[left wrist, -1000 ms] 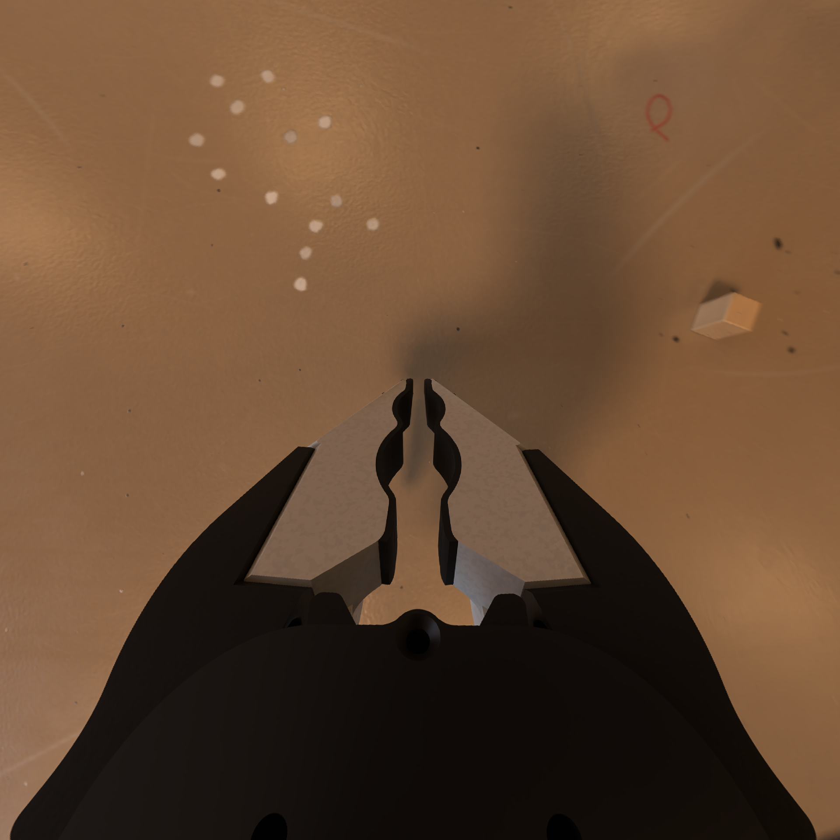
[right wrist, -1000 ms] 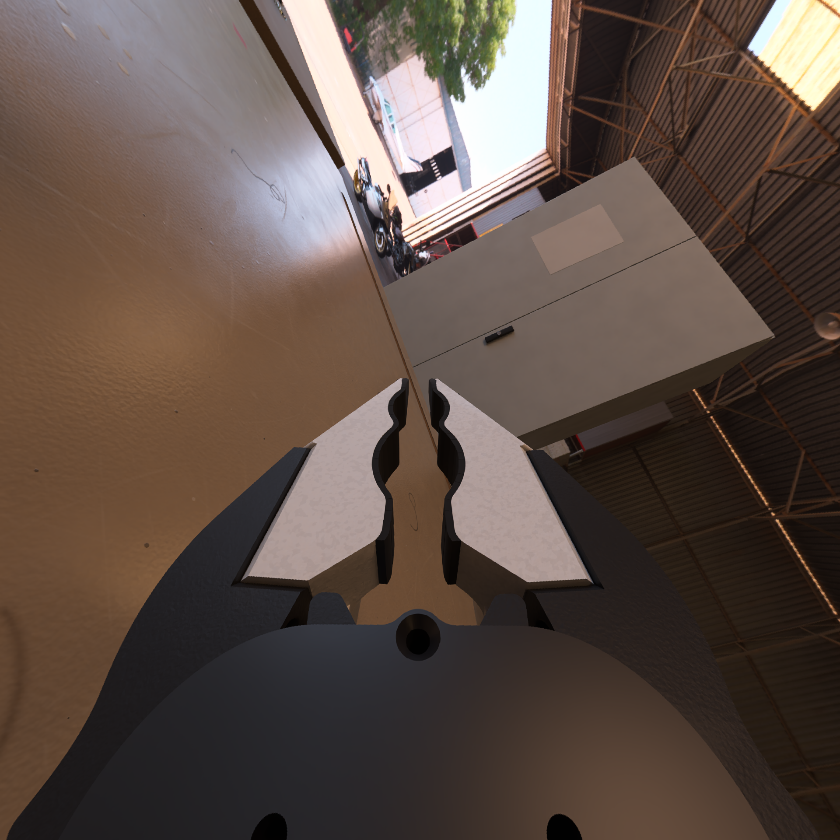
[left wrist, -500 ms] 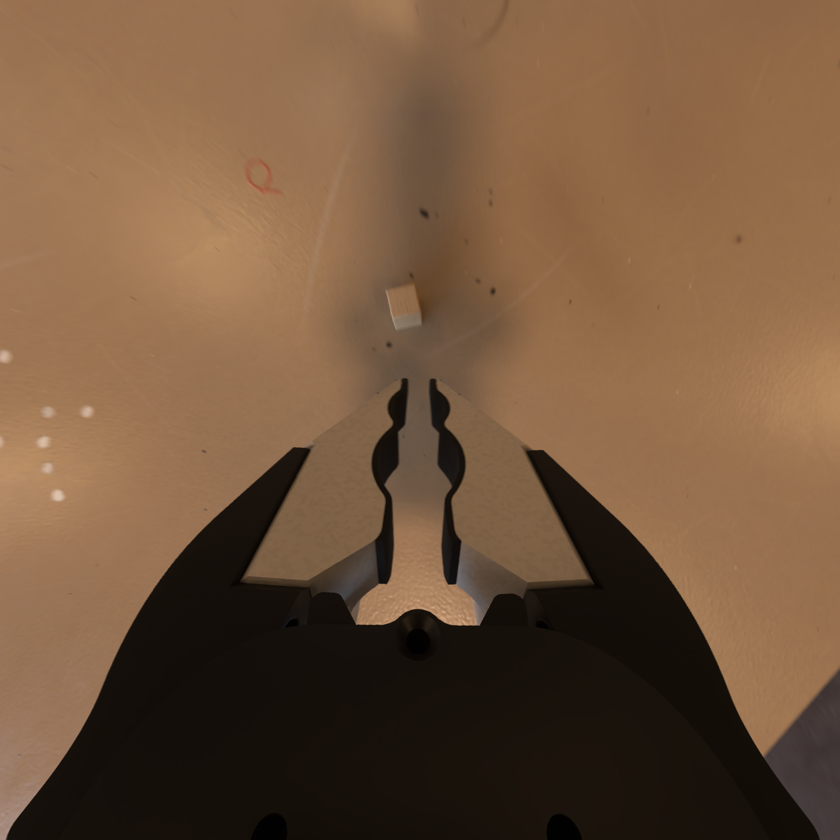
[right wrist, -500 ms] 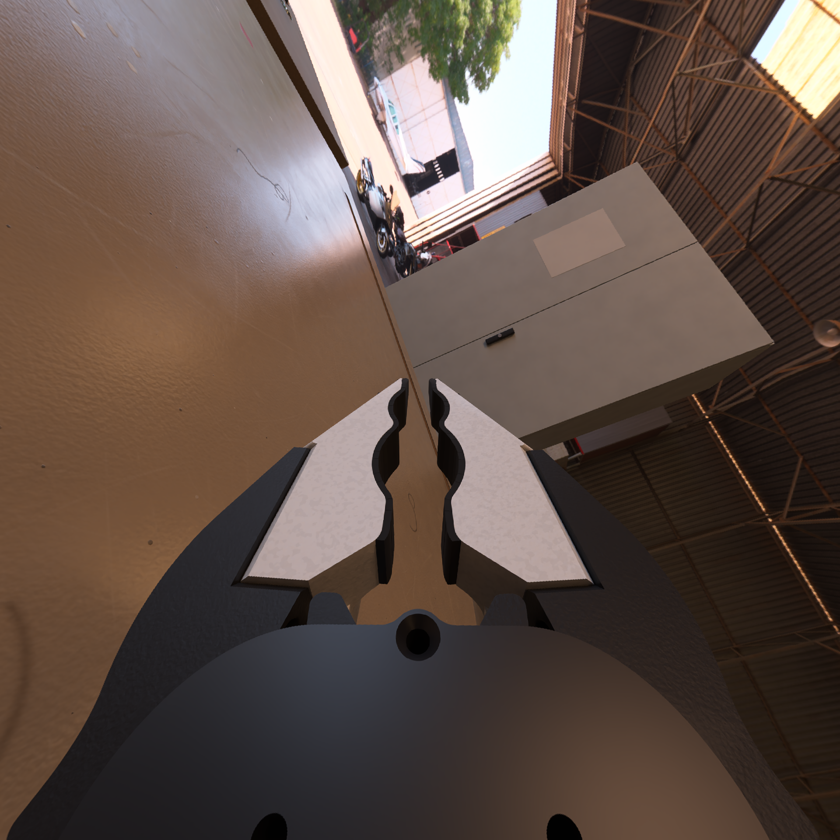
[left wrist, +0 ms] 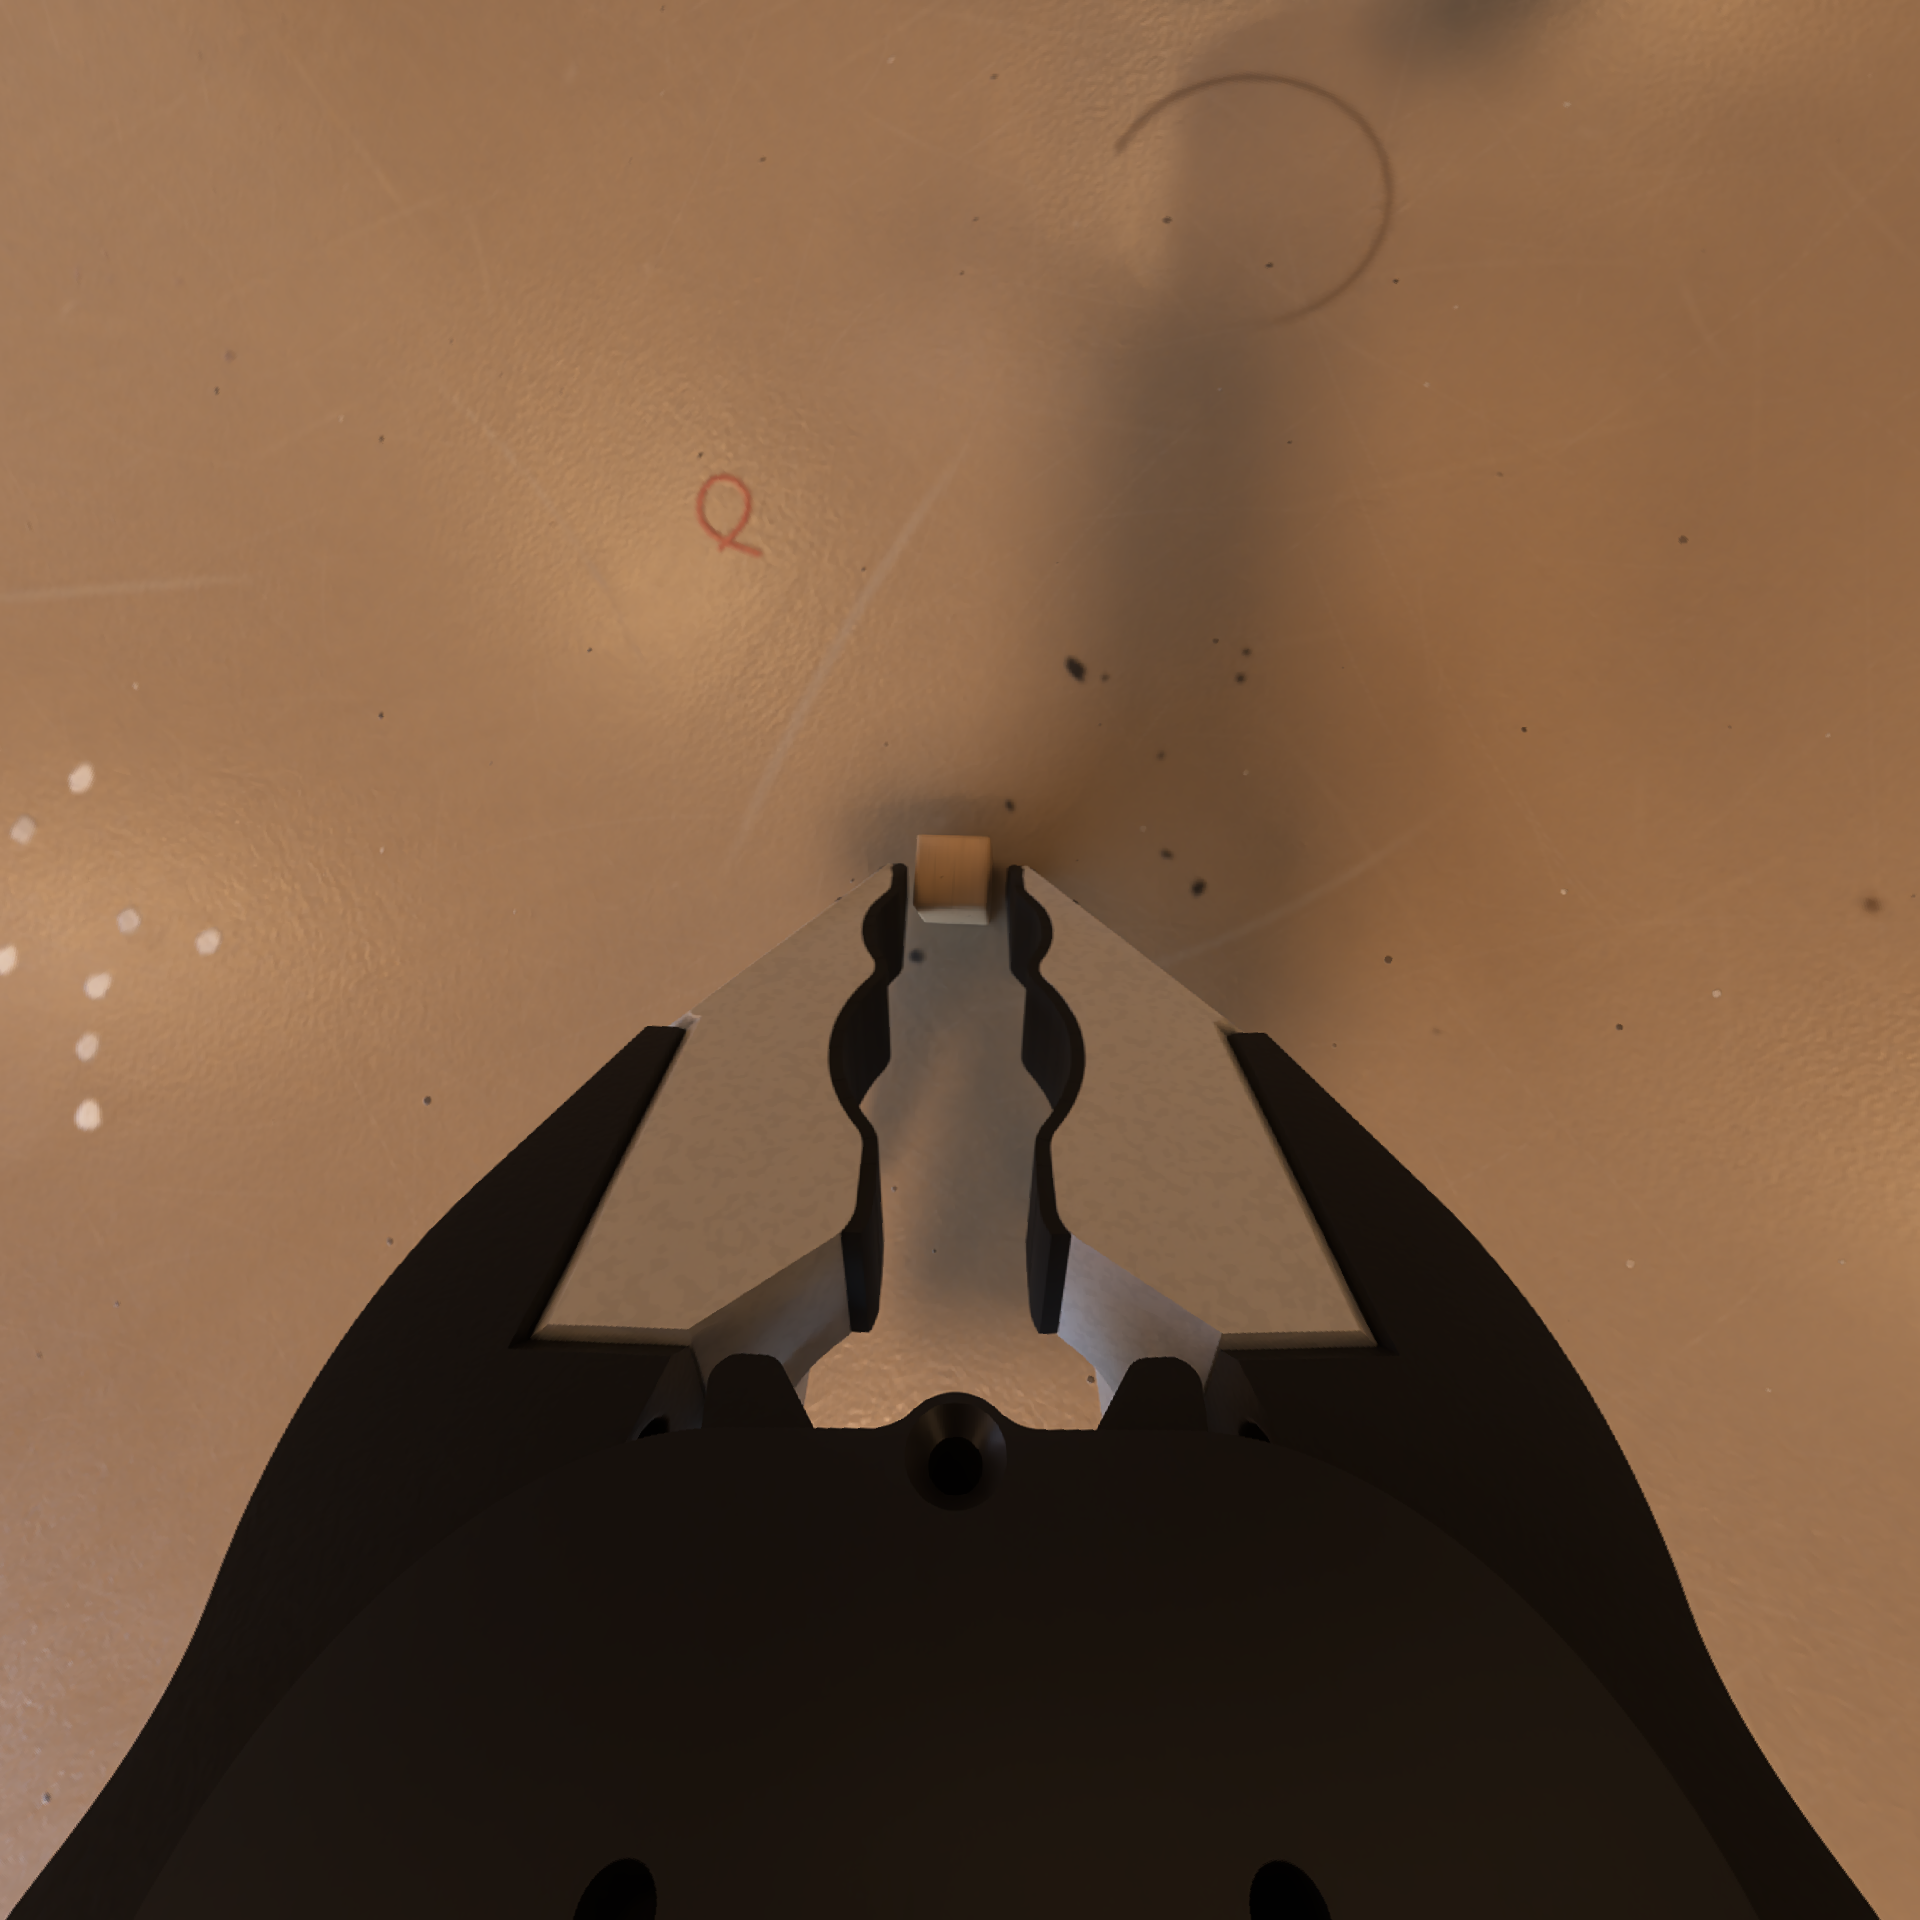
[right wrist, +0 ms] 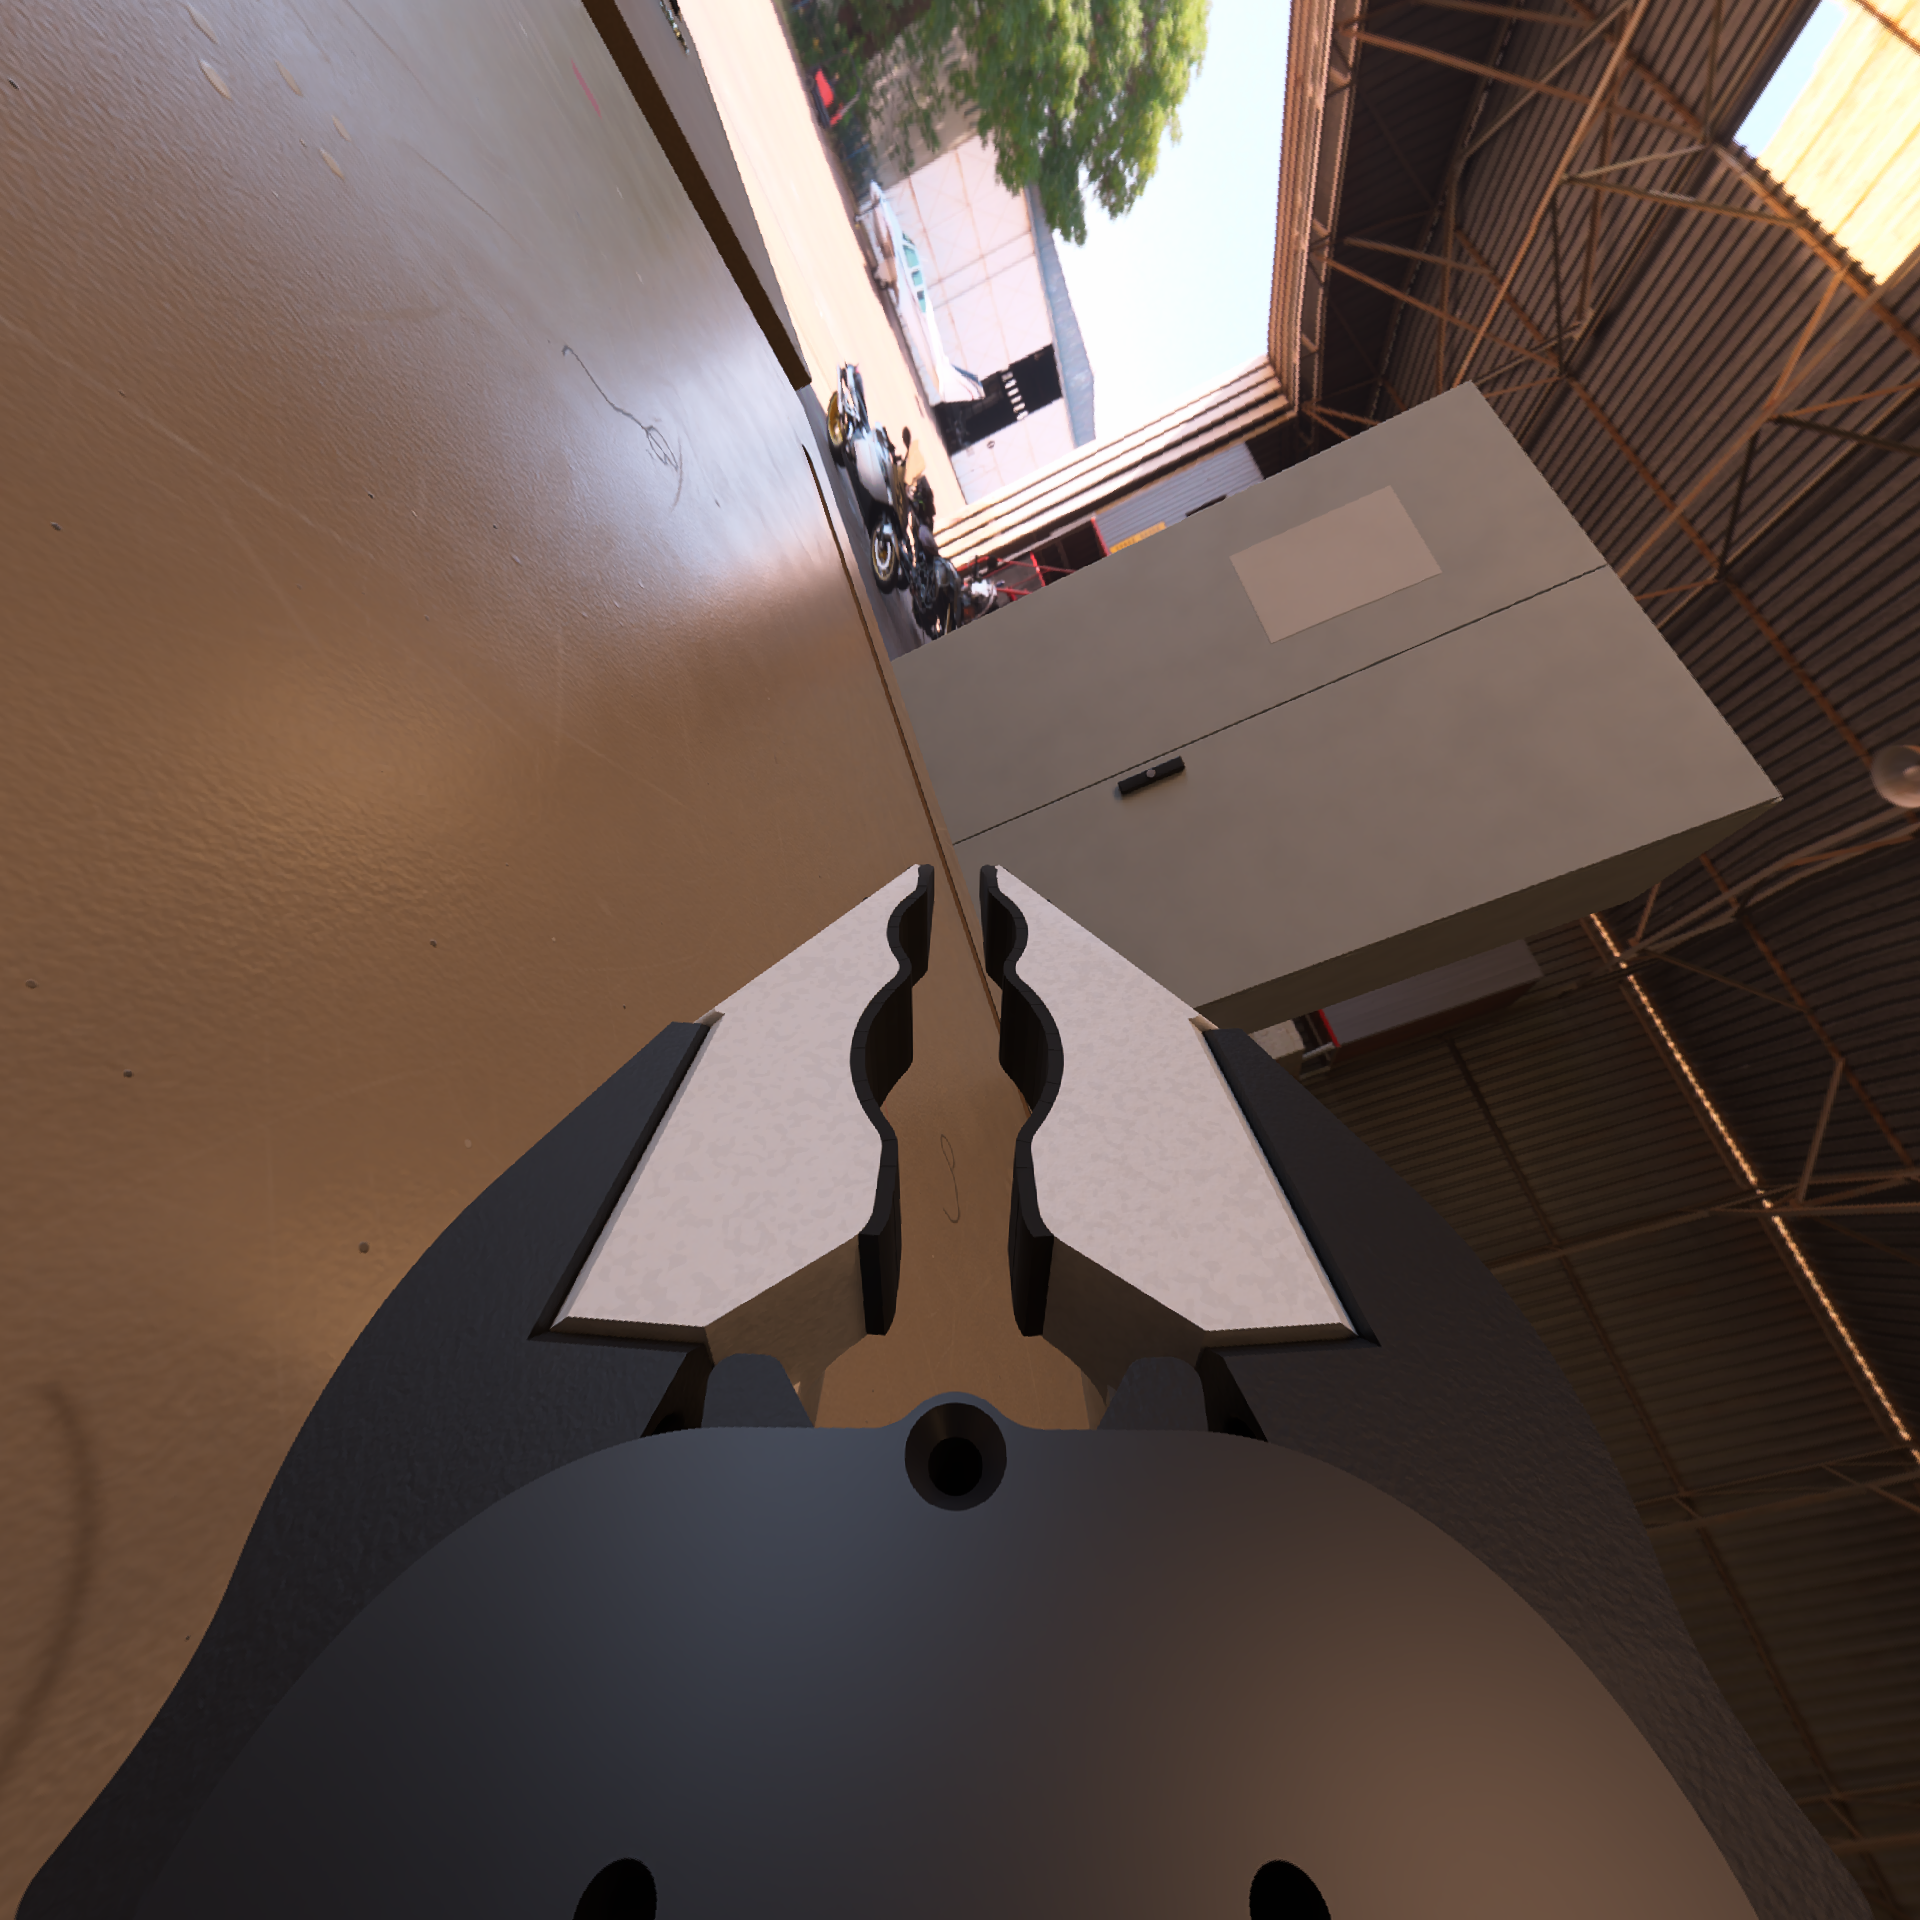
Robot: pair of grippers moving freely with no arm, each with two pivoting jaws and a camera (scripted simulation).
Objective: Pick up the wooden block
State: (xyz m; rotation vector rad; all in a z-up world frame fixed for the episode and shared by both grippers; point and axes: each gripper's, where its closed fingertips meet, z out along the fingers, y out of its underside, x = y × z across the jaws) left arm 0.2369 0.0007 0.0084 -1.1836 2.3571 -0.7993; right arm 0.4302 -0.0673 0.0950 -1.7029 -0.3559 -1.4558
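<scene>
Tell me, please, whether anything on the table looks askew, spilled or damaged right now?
Nothing serious. The block sits flat between the open left gripper's tips. The table only shows wear: pale spots, dark specks, scratches and a red scribble. The right gripper is idle.

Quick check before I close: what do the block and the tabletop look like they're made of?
The wooden block looks like pale, unfinished wood: matte light-tan faces, crisp edges, no gloss; grain is too fine to confirm. The tabletop looks like a brown, leather-like or textured laminate sheet, with a fine pebbled surface, soft sheen, scratches and dark specks. The block sits between the left gripper fingers.
</scene>
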